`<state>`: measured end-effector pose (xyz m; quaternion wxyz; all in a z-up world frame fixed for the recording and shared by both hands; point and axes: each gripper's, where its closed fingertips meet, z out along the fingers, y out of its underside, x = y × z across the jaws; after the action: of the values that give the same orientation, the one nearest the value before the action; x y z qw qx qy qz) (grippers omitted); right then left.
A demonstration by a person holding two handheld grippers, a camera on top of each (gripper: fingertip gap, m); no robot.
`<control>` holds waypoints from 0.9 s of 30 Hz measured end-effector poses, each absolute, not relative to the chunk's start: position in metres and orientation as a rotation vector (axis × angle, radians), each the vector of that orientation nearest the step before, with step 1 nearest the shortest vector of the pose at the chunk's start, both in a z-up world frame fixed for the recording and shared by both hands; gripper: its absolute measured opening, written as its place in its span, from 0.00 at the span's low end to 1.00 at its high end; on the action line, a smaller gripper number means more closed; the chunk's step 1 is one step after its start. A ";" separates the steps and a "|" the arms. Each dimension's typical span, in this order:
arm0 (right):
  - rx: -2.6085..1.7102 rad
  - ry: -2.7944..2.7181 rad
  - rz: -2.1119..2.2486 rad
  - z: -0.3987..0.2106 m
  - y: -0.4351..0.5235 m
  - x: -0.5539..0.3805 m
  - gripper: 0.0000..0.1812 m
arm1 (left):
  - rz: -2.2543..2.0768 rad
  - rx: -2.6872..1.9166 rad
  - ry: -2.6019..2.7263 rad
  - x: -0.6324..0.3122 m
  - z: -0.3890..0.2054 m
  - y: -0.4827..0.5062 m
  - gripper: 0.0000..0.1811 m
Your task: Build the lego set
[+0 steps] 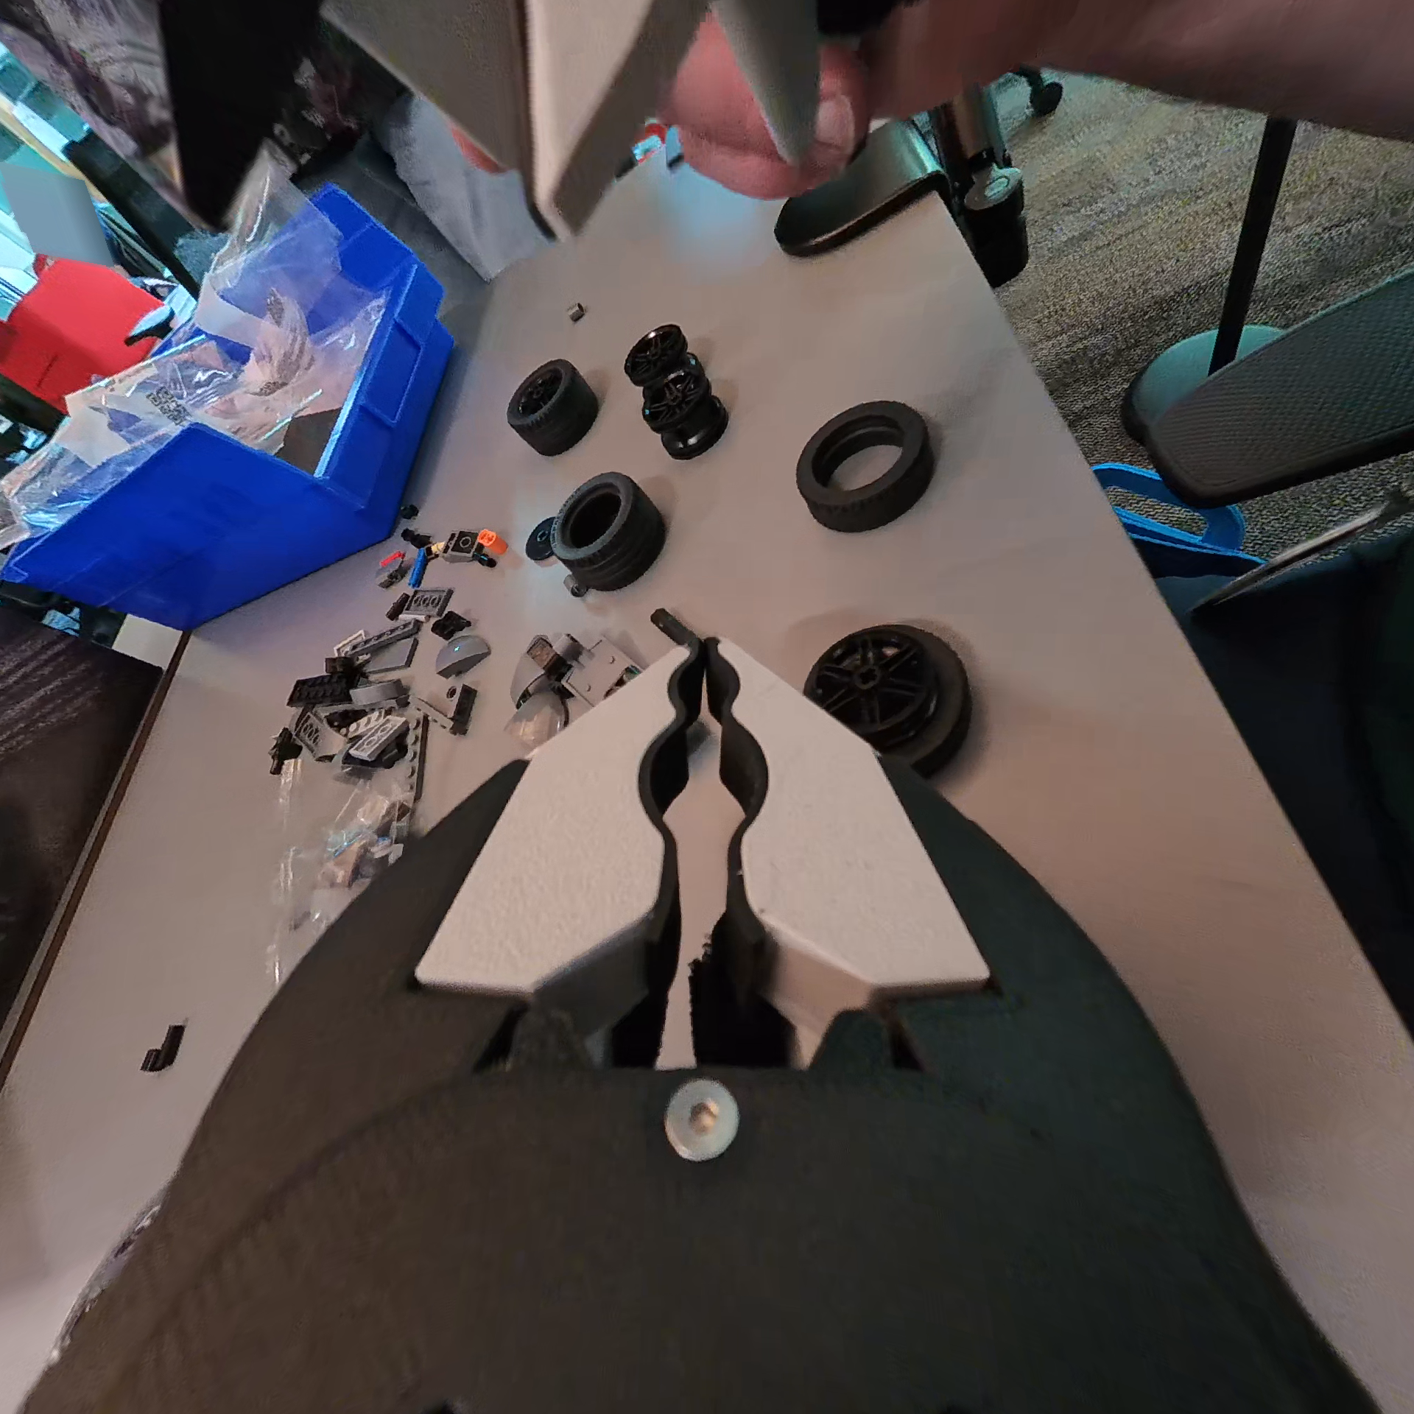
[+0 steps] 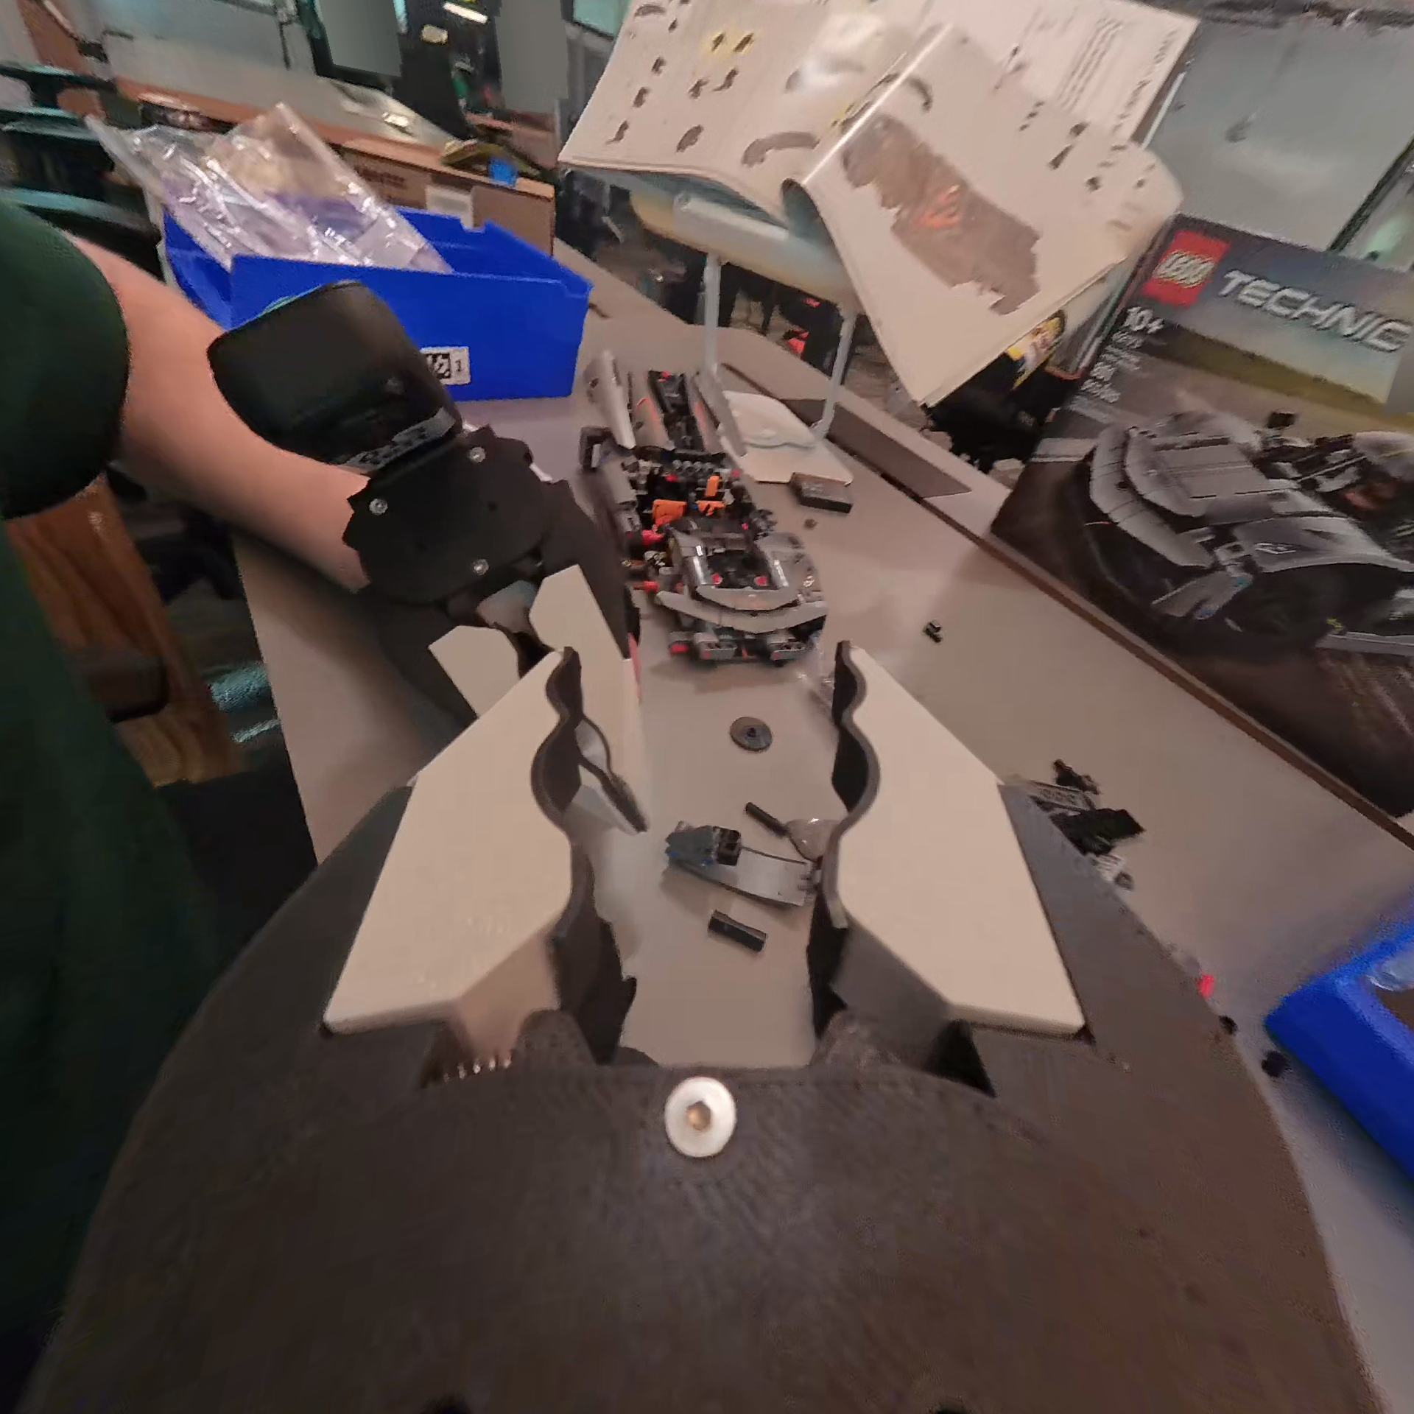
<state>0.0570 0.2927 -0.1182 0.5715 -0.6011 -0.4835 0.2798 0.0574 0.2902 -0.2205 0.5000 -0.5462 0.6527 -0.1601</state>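
Left hand-held gripper [image 1: 702, 650] pinches a small black pin [image 1: 673, 623] over the bench [image 1: 995, 612]; right hand-held gripper [image 2: 704, 673] gapes above a grey sub-assembly [image 2: 734, 861].

Right gripper [image 1: 566, 206] blurred, cut off at the top edge of the left wrist view. Left gripper's [image 1: 702, 650] fingertips hide a small black piece [image 1: 673, 621] (kind unclear). Booklet [image 2: 880, 138] smeared, unreadable.
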 end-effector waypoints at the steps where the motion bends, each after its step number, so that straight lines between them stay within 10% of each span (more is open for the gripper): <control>1: -1.414 -1.159 0.665 -0.122 0.290 0.053 0.33 | -0.388 -1.324 1.577 0.057 -0.221 0.291 0.00; 27: -1.368 -1.216 0.693 -0.121 0.296 0.031 0.30 | -0.414 -1.367 1.559 0.057 -0.223 0.296 0.00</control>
<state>0.0312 0.2959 -0.1206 0.5583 -0.5801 -0.5154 0.2936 0.0569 0.2957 -0.2235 0.4914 -0.5631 0.6421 -0.1705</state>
